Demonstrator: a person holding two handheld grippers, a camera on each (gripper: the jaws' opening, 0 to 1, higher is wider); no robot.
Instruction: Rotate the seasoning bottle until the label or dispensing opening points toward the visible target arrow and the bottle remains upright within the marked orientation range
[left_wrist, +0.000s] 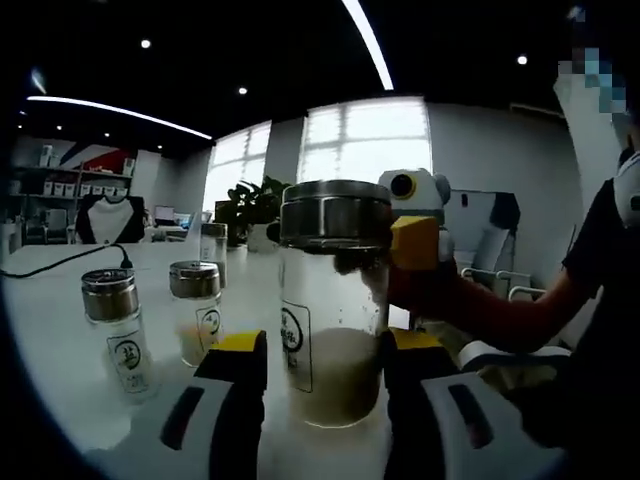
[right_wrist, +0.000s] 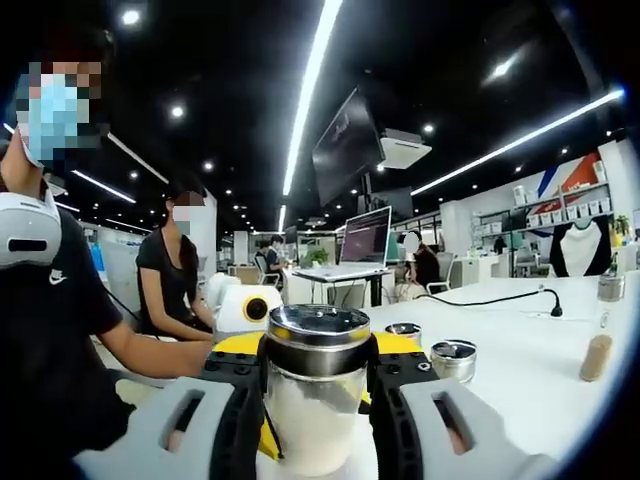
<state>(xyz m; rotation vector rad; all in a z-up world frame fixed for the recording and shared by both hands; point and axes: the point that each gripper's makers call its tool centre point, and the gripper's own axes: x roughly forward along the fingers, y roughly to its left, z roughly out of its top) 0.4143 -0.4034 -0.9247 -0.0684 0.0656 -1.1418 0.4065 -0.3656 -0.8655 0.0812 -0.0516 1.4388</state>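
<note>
The seasoning bottle (left_wrist: 332, 330) is clear glass with a steel lid and white powder in its lower half. It stands upright on the white table (left_wrist: 60, 330), and its label (left_wrist: 296, 345) is turned to the left of the left gripper view. My left gripper (left_wrist: 328, 342) brackets the bottle's lower body, its yellow-tipped jaws close against both sides. In that view the right gripper's yellow fingertip (left_wrist: 413, 243) presses beside the lid from the right. In the right gripper view the bottle (right_wrist: 316, 410) fills the gap of my right gripper (right_wrist: 318, 346), whose jaws are shut on it.
Two small steel-capped shakers (left_wrist: 120, 335) (left_wrist: 197, 308) stand left of the bottle, and a third (left_wrist: 213, 248) is farther back near a plant (left_wrist: 255, 205). The person's arm (left_wrist: 500, 315) reaches in from the right. Small shakers (right_wrist: 453, 360), a brown bottle (right_wrist: 597, 357) and a laptop (right_wrist: 352, 245) lie beyond.
</note>
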